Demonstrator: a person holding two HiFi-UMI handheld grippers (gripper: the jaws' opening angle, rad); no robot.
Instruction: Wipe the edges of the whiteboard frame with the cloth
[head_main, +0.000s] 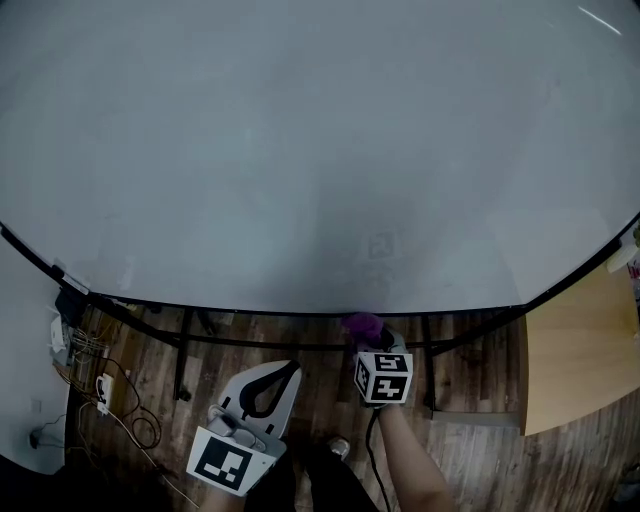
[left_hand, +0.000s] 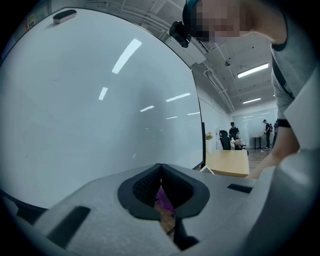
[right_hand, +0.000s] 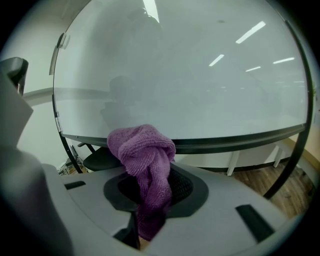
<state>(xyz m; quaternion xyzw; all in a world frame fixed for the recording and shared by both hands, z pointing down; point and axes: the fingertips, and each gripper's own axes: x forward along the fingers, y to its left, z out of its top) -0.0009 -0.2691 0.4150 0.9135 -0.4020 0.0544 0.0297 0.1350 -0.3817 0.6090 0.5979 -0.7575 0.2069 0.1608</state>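
Note:
The whiteboard (head_main: 300, 150) fills the upper head view, and its black bottom frame edge (head_main: 250, 309) curves across below it. My right gripper (head_main: 368, 338) is shut on a purple cloth (head_main: 362, 325) that sits right at that bottom edge. In the right gripper view the cloth (right_hand: 145, 150) bunches above the jaws of the right gripper (right_hand: 155, 187), just under the frame edge (right_hand: 225, 141). My left gripper (head_main: 285, 372) hangs lower left of it, shut with nothing in it. In the left gripper view the cloth (left_hand: 164, 202) shows through the gap below the left gripper (left_hand: 160, 172).
A wooden desk (head_main: 580, 350) stands at the right, by the board's right frame (left_hand: 202, 145). Cables and a power strip (head_main: 100, 385) lie on the wood floor at the left. Black stand legs (head_main: 183, 360) run under the board. People (left_hand: 233, 131) stand far off.

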